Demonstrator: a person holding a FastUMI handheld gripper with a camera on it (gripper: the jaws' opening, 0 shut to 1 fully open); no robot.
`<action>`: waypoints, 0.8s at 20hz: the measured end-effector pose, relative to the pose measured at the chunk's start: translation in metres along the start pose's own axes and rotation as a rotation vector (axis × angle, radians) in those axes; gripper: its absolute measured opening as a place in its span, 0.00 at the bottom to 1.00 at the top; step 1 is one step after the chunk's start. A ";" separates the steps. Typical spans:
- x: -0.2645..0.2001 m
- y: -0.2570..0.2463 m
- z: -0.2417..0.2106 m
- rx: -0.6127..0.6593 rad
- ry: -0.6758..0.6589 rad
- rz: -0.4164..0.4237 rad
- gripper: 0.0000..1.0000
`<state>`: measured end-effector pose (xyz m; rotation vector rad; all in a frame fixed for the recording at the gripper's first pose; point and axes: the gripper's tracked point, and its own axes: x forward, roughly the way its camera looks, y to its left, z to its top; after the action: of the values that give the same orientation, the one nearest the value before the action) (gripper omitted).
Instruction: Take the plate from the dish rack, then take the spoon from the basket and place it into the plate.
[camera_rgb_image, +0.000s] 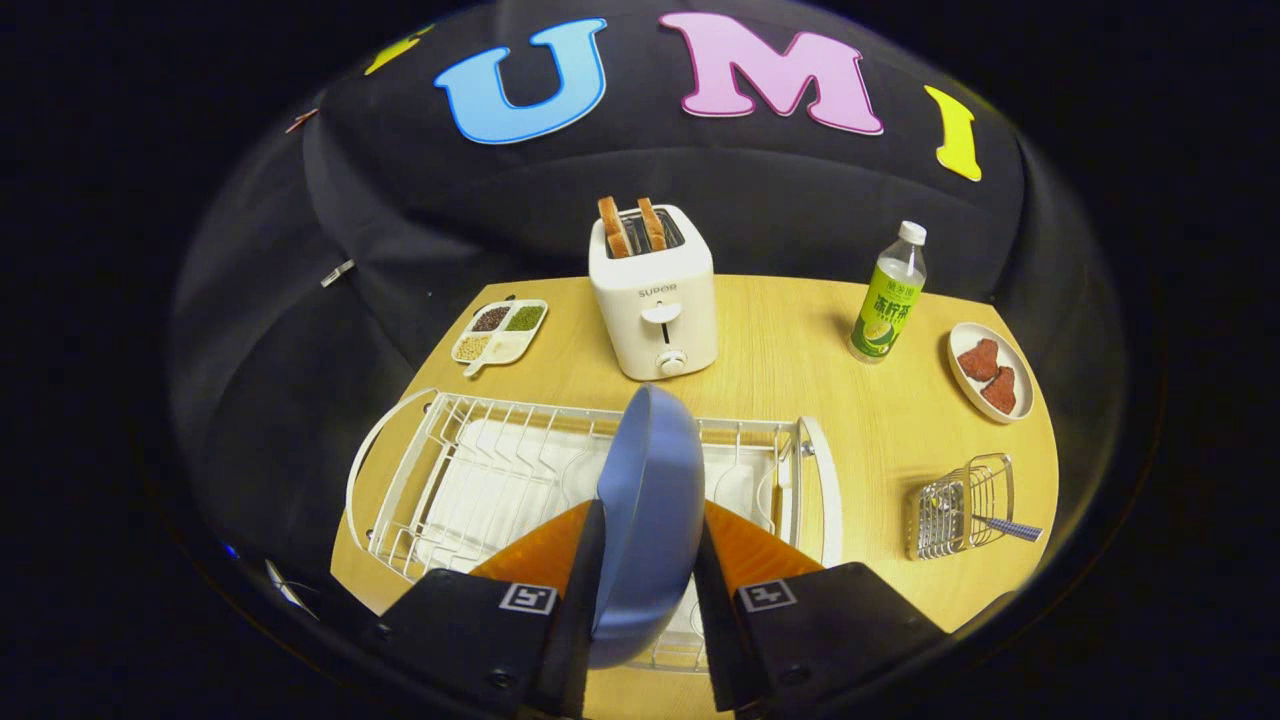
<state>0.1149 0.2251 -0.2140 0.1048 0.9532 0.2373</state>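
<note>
Tool: the tool (648, 560) has both fingers pressed on the blue plate (650, 500), one on each face — clamped on it, the plate standing on edge between them.
Plate: held upright over the dish rack (400, 470); whether its lower rim is clear of the wires I cannot tell.
Progress: the first step looks under way, judged from the grip — the plate is taken hold of but not yet set down on the tabletop (790, 350). The spoon step is all still to do.
Left of the tool: the white wire rack, its slots bare, spreading left beneath the plate; beyond it a small divided dish of grains (500, 331).
Straight ahead, beyond the plate: a white toaster (655, 295) with two slices standing in it.
Right of the tool, far off: a bottle (888, 295) with a green label, then a small plate with two reddish pieces (990, 372).
Right of the tool, nearer: the wire basket (960, 507), with the spoon (1005, 527) lying in it, handle poking out to the right.
In the way: the rack's right end frame stands between the plate and the open tabletop near the basket; it likely has to be lifted over.
</note>
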 end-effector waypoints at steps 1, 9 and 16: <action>0.000 -0.001 0.002 0.019 0.010 -0.007 0.49; -0.007 -0.010 0.012 0.104 -0.017 -0.124 0.33; -0.013 -0.017 0.021 0.079 -0.032 -0.197 0.31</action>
<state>0.1273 0.2058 -0.1952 0.0860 0.9341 0.0160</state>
